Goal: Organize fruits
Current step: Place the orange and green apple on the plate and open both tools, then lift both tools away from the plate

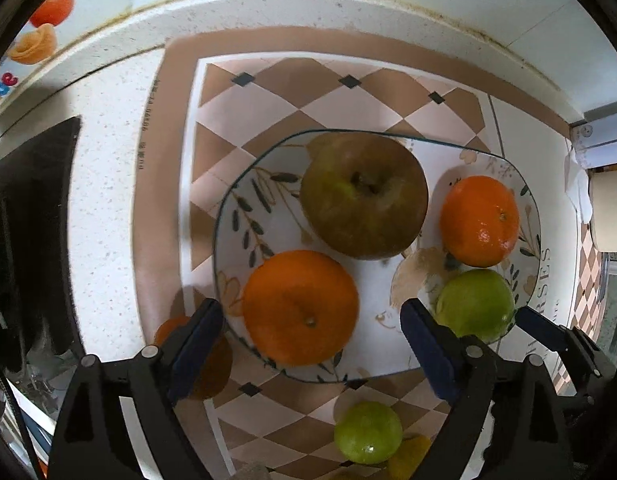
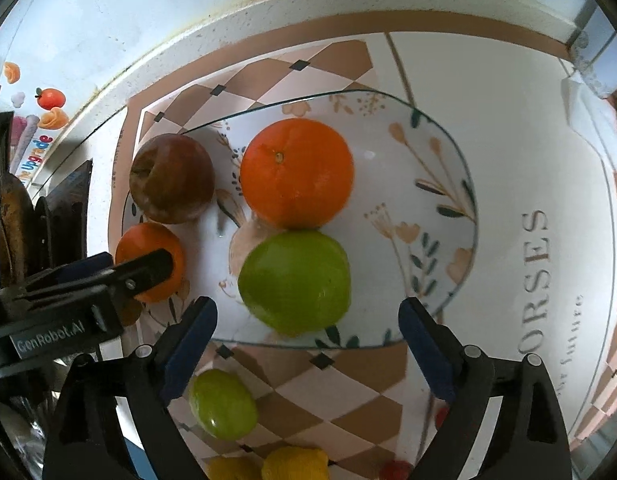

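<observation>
The floral plate (image 1: 236,216) at frame centre carried a brown apple (image 1: 362,196), two oranges and a green apple (image 1: 474,304). Both the left tongs (image 1: 312,316) and right tongs (image 2: 308,316) hung released, grasping nothing. Lower down, a green apple (image 2: 222,404) and lemons (image 2: 294,462) remained on the worktop.

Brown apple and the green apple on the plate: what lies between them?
Bare plate only between brown apple and green apple, per right wrist view.

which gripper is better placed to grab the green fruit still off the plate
Right, probably. The loose green fruit lies on the mat just below the right gripper's open jaws; the left gripper hangs open over the orange on the plate.
</observation>
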Demonstrator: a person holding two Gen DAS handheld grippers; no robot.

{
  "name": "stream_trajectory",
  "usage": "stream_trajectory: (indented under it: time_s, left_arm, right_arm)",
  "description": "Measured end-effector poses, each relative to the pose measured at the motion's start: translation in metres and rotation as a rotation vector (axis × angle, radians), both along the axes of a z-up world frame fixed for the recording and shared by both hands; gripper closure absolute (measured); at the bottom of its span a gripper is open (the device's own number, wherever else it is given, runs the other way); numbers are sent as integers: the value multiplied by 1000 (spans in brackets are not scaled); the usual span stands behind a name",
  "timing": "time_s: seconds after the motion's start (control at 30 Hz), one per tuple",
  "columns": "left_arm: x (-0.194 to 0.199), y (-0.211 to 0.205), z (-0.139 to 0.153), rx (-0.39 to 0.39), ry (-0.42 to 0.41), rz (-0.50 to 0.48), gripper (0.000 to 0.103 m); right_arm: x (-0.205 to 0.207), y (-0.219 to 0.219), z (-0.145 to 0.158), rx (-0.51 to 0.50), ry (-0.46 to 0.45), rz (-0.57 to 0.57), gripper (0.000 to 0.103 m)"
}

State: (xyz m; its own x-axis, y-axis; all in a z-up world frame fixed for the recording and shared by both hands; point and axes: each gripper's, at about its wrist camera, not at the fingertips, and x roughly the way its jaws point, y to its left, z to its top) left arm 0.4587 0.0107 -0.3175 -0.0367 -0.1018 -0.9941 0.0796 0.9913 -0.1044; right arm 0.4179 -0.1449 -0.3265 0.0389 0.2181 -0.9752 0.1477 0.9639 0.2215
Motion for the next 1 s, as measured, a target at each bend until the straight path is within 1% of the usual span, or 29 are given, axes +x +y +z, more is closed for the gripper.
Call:
stream_trajectory:
  time_s: [0.13, 0.23, 0.5, 0.53, 0.73, 1.0]
  left_arm:
    - [-14, 6, 20, 59, -70, -12, 12]
    - [-31, 7, 34, 104, -113, -13, 12]
    - [-76, 14, 86, 116, -240, 6, 12]
    - [-71, 20, 92, 114, -252, 10, 12]
    - [-98, 28, 130, 105, -342, 25, 12]
    - [-138, 29, 172, 75, -415, 18, 12]
  right_arm:
    - [-12, -7, 18, -66, -29, 11, 9]
    - [-20, -10, 34, -95, -58, 11, 9]
    - [-48, -14, 84, -137, -148, 11, 9]
    - [-50, -13, 88, -140, -155, 12, 9]
    - [-77, -14, 123, -141, -216, 18, 9]
    - [-119, -8, 174, -151, -318, 26, 9]
